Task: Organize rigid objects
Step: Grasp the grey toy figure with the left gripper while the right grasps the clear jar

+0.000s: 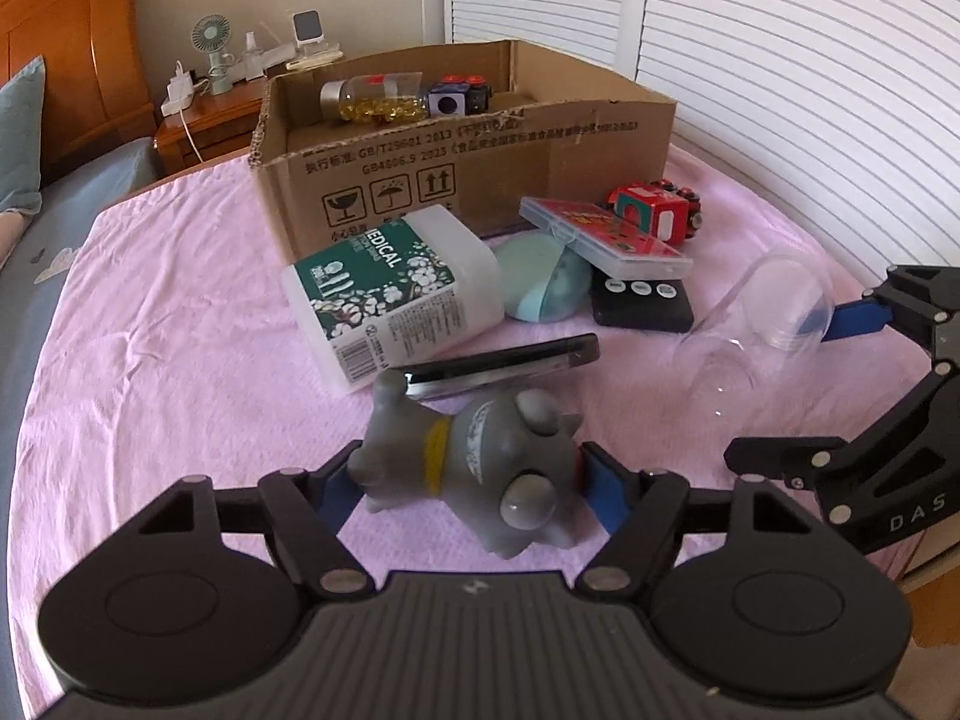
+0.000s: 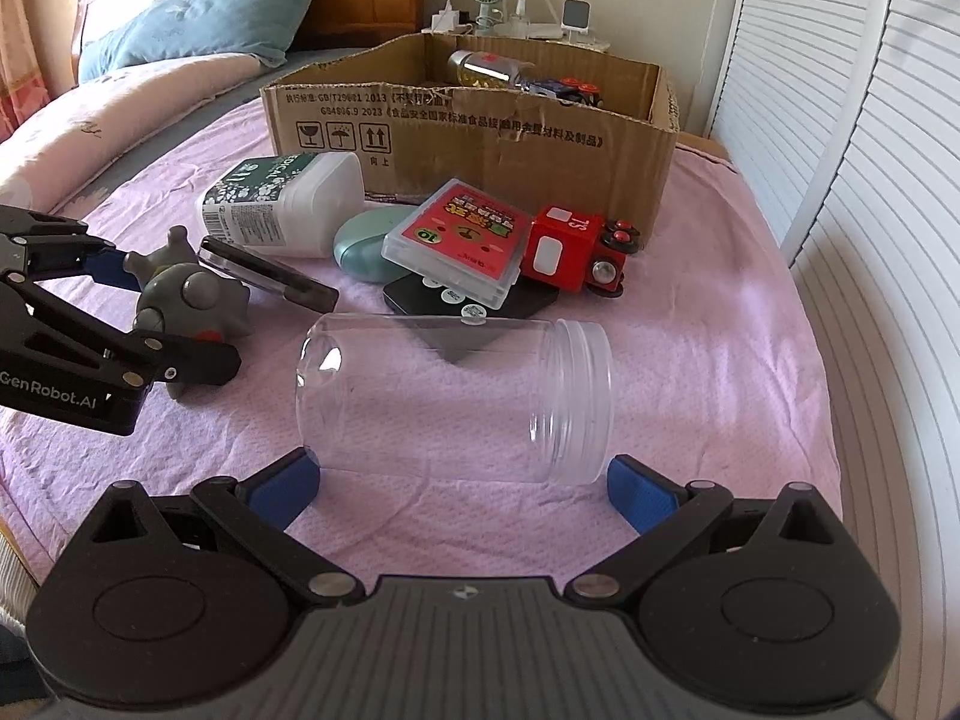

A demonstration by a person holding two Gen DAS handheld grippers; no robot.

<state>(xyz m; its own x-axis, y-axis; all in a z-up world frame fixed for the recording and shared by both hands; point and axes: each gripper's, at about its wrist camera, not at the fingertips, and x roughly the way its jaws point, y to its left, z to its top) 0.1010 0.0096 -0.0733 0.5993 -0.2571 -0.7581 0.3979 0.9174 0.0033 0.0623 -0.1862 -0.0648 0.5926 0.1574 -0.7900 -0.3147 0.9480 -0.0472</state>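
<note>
Squeezing the bumpy grey rubber toy [image 1: 480, 468] on the pink bed cover [image 1: 180, 300], my left gripper [image 1: 474, 492] grips it. My right gripper [image 2: 462, 480] is spread wide around the see-through plastic jar [image 2: 450, 396], whose far edge is hard to see.

A bed [image 2: 720, 324] covered with a wrinkled pink sheet carries everything. On it stands an open cardboard box [image 2: 480, 138]. In front of the box lie a white medical-labelled bottle [image 1: 390, 294], a teal oval case [image 1: 543, 288], a black device [image 1: 642, 303], a dark phone [image 1: 498, 366], a grey spiky toy [image 1: 480, 468] and a clear jar [image 2: 456, 396] on its side.
</note>
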